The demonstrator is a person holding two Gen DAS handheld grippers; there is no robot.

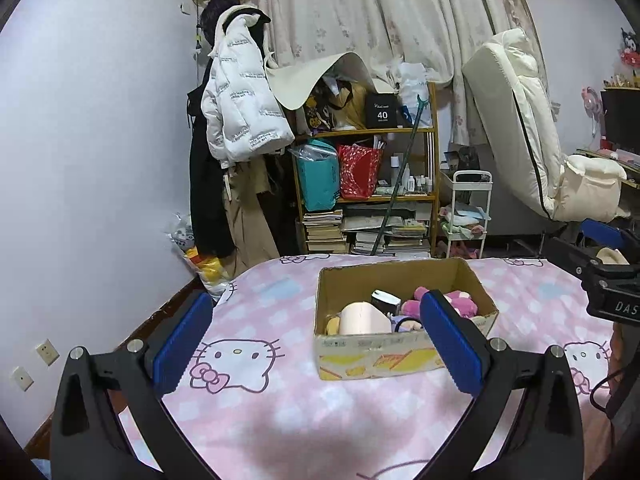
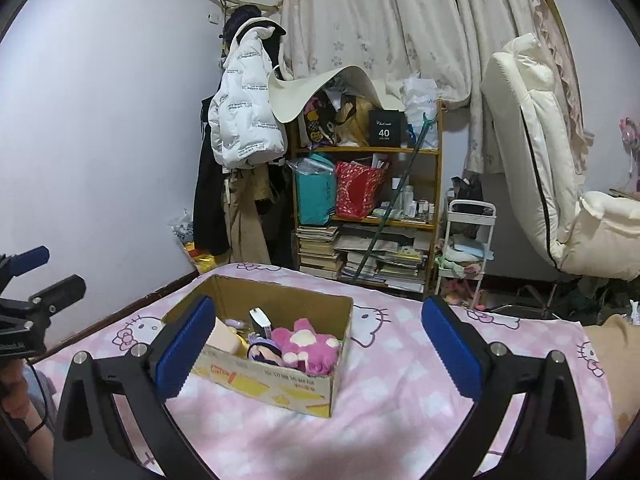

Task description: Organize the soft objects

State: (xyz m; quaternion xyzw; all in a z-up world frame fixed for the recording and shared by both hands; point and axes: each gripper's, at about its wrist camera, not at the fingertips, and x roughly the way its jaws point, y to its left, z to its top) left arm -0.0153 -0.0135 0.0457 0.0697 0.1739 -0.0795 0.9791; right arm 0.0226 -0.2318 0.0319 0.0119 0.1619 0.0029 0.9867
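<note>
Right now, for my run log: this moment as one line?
left gripper: open, empty | right gripper: open, empty | cardboard box: on bed, holds pink plush

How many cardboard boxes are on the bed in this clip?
1. The cardboard box sits open on the pink bedsheet, holding a pink plush toy and other soft items; anything beyond the frame edges would be unseen.

One cardboard box (image 2: 280, 384); one pink plush (image 2: 308, 346); two tools (image 1: 316, 344) (image 2: 316, 348).
</note>
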